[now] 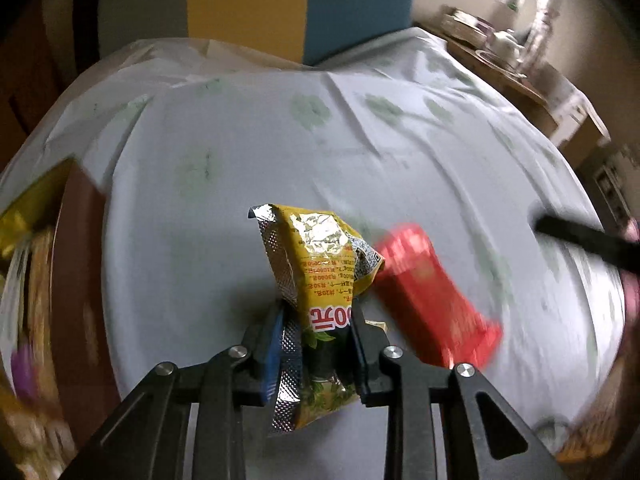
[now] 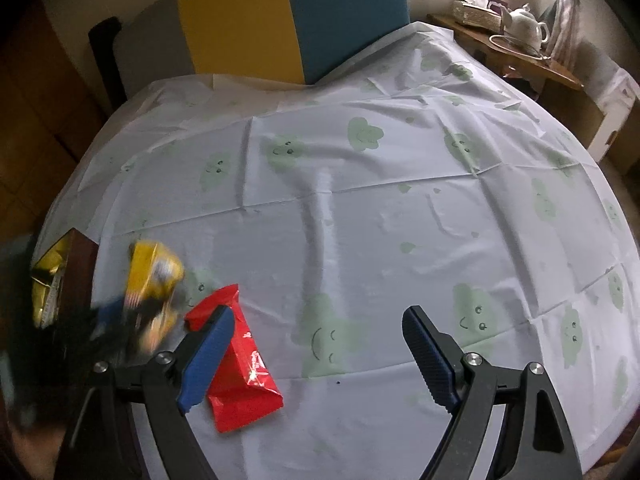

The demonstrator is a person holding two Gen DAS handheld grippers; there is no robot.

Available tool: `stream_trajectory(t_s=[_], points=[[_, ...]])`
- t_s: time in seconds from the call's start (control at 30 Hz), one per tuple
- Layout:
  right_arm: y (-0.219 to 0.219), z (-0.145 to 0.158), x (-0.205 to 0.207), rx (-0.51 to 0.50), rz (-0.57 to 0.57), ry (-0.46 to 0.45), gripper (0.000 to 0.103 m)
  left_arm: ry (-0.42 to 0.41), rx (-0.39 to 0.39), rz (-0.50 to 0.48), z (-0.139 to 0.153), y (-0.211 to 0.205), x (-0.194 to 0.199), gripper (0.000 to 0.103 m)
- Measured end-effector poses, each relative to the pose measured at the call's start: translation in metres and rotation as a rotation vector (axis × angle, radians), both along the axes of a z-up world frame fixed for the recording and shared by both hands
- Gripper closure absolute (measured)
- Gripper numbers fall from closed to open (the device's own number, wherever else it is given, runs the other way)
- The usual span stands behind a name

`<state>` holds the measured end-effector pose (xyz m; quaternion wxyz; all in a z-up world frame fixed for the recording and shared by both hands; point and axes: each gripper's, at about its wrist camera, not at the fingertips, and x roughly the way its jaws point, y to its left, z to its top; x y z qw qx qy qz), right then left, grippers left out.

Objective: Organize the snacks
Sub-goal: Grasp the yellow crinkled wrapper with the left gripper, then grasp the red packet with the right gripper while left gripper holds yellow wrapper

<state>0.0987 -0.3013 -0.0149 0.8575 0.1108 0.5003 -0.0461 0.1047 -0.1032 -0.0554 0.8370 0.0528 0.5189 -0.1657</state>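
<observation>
left wrist: steep down, close | right wrist: same | shared: tablecloth [image 2: 360,220]

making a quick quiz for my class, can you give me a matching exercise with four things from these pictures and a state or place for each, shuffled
Things
1. yellow snack packet
2. red snack packet
3. right tongs
4. brown box

States or places
A. open, nothing between the pads
B. lying flat on the tablecloth
C. at the table's left edge, with packets inside
D. pinched in the left tongs, off the cloth

Right pairs: 1-D, 2-B, 3-A, 4-C
</observation>
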Motion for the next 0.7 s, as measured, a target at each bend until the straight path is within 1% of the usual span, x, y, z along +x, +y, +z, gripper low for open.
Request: stream_trajectory(t_s=[0.07,0.13,0.2,0.3,0.33,0.4,0.47,0.53,0.6,0.7], points=[[-0.002,-0.001,0.0,0.0,-0.006,0.003,0.017,-0.013,0.01,-0.025,-0.001,0.003,-0.026,0.074],[-0.003,-0.003,0.0,0.006,-0.011,0.007,0.017,-0.044,0.026,-0.05,-0.001,0.005,-0.048,0.074],[-0.005,-0.004,0.001,0.03,-0.011,0.003,0.017,-0.066,0.03,-0.07,-0.001,0.006,-0.061,0.073],[-0.002,-0.006,0.001,0.068,0.013,-0.013,0.017,-0.084,0.012,-0.094,-0.006,0.009,-0.074,0.071],[0.003,-0.007,0.002,0.07,0.035,-0.017,0.017,-0.091,0.001,-0.097,-0.006,0.011,-0.076,0.071],[0.011,-0.01,0.003,0.06,0.067,-0.015,0.019,-0.079,-0.036,-0.088,-0.008,0.018,-0.075,0.07],[0.022,-0.016,0.005,0.048,0.114,0.002,0.023,-0.069,-0.072,-0.077,-0.009,0.024,-0.074,0.07],[0.035,-0.023,0.007,0.033,0.171,0.023,0.032,-0.074,-0.092,-0.073,-0.009,0.026,-0.075,0.07],[0.048,-0.028,0.008,0.001,0.223,0.035,0.035,-0.085,-0.102,-0.074,-0.009,0.028,-0.078,0.07],[0.07,-0.038,0.007,-0.033,0.323,0.059,0.035,-0.095,-0.118,-0.074,-0.009,0.031,-0.082,0.07]])
